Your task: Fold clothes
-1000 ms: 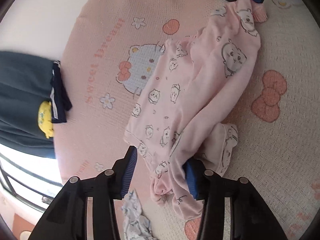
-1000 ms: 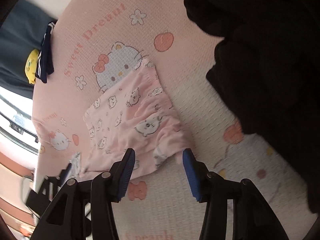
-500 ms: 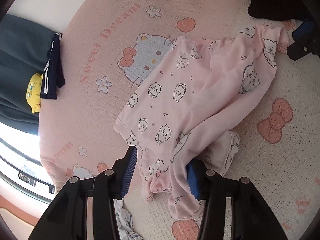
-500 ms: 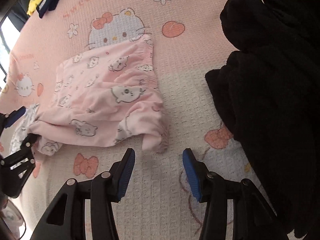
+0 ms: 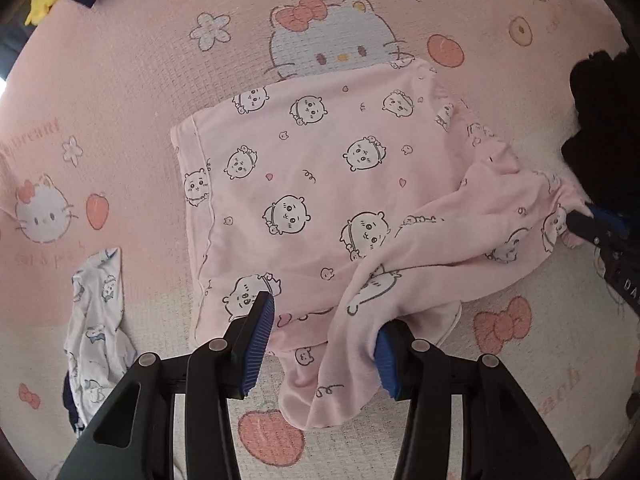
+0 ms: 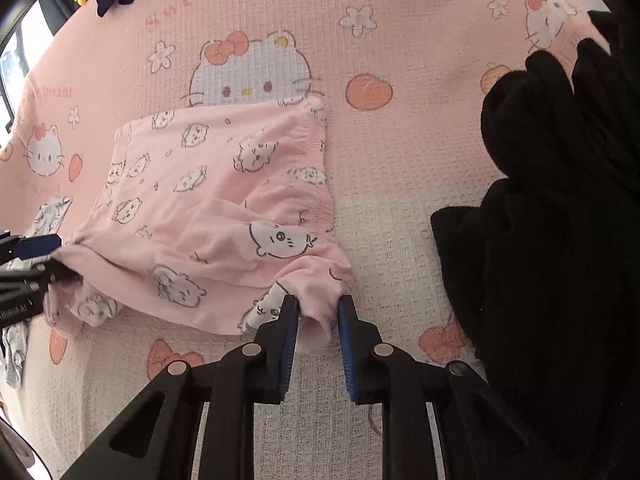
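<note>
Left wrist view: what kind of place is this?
Probably a home bedroom, on a bed. The pink cartoon-cat bedspread covers the whole surface, and loose clothes lie on it: pink pyjama garment, white printed garment, black fleece.

Soft, even daylight fills both views, brightest at the upper left edge of the right wrist view. Fisheye bending curves the edges, and the corners go black.

The bedspread (image 6: 400, 184) carries red script reading "Sweet Dream" along its far part in the right wrist view, and again, partly hidden, at its left edge. In that view the left claw (image 6: 24, 256) bears small white lettering, seemingly "RoboAI". In the left wrist view the right claw (image 5: 592, 220) shows white letters "DA", cut off.
</note>
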Demonstrator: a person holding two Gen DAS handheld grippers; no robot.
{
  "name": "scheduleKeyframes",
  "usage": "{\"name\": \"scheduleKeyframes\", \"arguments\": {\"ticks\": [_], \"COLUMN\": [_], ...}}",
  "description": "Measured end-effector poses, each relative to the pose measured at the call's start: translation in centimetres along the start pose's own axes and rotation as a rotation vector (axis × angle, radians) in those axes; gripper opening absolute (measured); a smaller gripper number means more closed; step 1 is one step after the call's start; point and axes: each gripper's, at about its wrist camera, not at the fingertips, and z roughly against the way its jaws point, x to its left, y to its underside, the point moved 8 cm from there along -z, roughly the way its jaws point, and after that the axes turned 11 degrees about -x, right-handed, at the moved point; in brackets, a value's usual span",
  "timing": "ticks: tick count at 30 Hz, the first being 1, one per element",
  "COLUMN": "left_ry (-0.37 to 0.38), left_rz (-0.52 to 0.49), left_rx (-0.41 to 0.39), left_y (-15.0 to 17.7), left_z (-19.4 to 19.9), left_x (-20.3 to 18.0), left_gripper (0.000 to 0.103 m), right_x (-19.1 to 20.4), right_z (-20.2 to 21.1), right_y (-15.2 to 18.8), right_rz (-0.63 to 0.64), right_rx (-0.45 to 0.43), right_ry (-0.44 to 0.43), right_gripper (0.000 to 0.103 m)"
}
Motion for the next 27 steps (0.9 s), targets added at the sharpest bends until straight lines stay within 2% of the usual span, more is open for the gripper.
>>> {"name": "scheduleKeyframes", "arguments": {"ticks": [4,10,18,23,27], "left_ry": [0.008,-0.004,-0.038,-0.061,-0.086], "left_rz": [0.058,0.044,-0.028,-0.098,-0.130], "left_rx": [0.031,0.001,-0.029,-0.018,0.005], "left_y": [-0.1,-1.2,-3.9,-4.2,-4.1], "left_z": [-0.8,-1.0,-2.7,-4.8,-5.9], "left_x": [0.6,0.8,2.2,2.6,2.9], "left_gripper": [0.044,0.044,0.044,0.044,0.044], "right_x": [-0.3,0.2,1.0,2.3,2.6], "right_z": [-0.3,-0.1,-2.3,-3.9,-5.7], "right_y": [-0.2,-3.3,-8.3,-9.1,-8.5], "right_rz": [-0.005,0.048,0.079,0.108,0.125], "right_rx": [0.023,-0.010,-0.019,-0.013,0.030], "right_ry": [-0.005,0.012,0.031,0.020,0.024], "right_gripper": [0.018,0.018,0.018,0.018,0.018]}}
